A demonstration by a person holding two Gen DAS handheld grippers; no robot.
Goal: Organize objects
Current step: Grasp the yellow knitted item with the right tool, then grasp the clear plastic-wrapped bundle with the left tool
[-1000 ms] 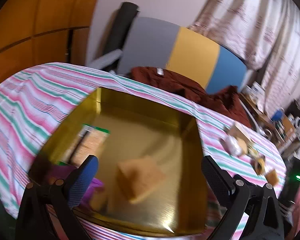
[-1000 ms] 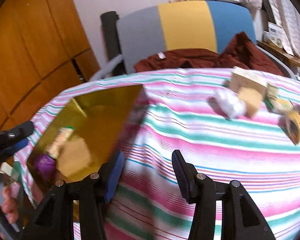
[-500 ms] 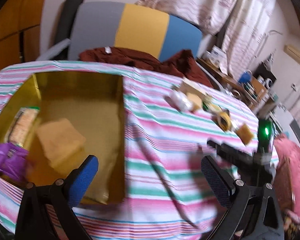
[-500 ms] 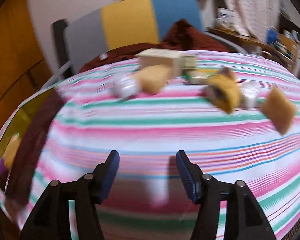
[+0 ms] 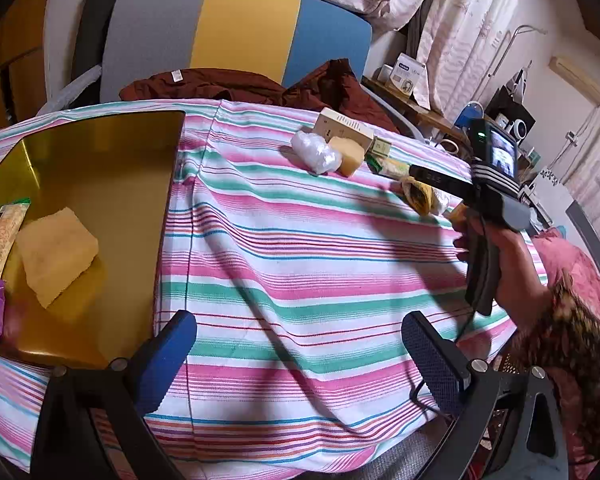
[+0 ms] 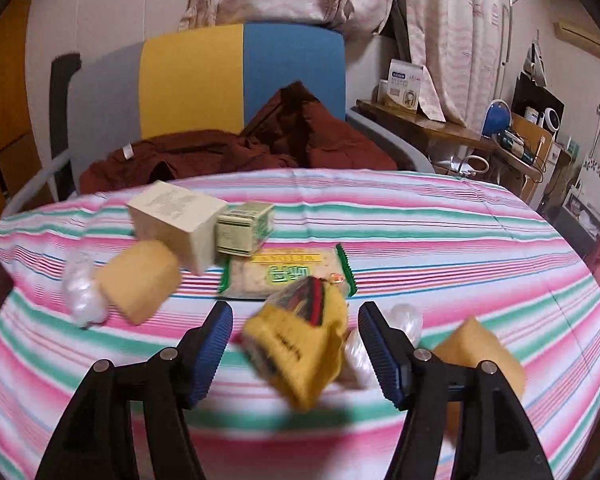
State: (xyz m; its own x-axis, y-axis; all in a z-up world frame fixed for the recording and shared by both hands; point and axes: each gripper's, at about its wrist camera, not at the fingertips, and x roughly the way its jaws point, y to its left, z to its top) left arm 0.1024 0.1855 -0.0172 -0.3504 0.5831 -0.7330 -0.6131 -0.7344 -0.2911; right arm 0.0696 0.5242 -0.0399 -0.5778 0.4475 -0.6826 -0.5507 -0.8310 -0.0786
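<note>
Only the left wrist view showed the gold tray (image 5: 100, 168) with a yellow sponge (image 5: 56, 256) inside, and the left gripper (image 5: 300, 348) wide open over the striped cloth (image 5: 300, 248). The right gripper (image 6: 296, 340) was opening around a yellow pouch (image 6: 296, 344), pads not touching. A cracker packet (image 6: 284, 274) and boxes (image 6: 172, 220) lay just behind.

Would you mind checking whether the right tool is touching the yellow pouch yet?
Apart. The right wrist view shows striped cloth either side of the yellow pouch, between the opening pads of the right tool.
</note>
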